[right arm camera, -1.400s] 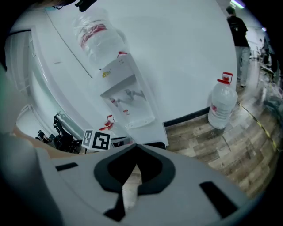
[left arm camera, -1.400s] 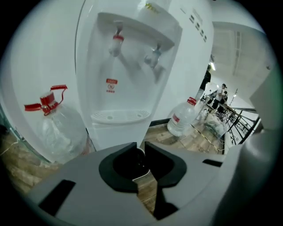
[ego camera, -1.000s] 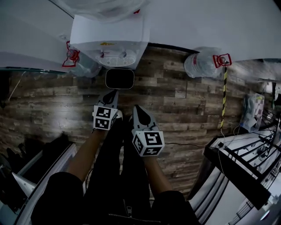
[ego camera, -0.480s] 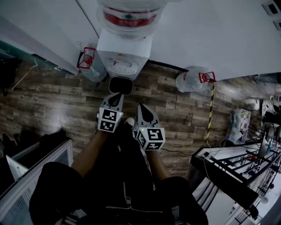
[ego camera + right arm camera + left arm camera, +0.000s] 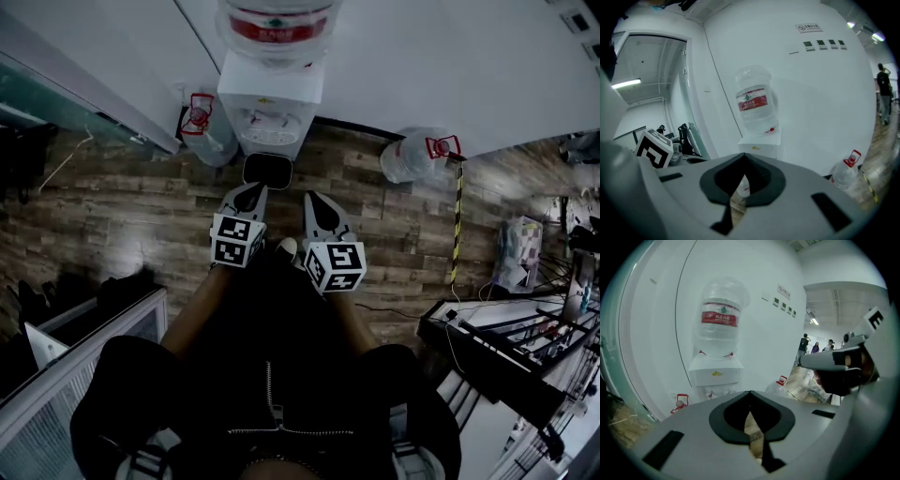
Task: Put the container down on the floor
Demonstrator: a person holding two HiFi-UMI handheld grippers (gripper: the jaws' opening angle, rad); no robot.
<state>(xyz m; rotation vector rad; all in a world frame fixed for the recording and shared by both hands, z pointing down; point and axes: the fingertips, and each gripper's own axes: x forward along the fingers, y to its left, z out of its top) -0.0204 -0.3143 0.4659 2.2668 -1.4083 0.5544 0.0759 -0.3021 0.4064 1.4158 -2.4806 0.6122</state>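
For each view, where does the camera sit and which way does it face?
Head view: on the person's head, looking steeply down at the floor and water dispenser; arms, left gripper, right gripper show.
Left gripper view: on the left gripper, facing the dispenser's bottle; shut jaws and the right gripper show.
Right gripper view: on the right gripper, facing that bottle; shut jaws show.
Shared: the dispenser, in all three.
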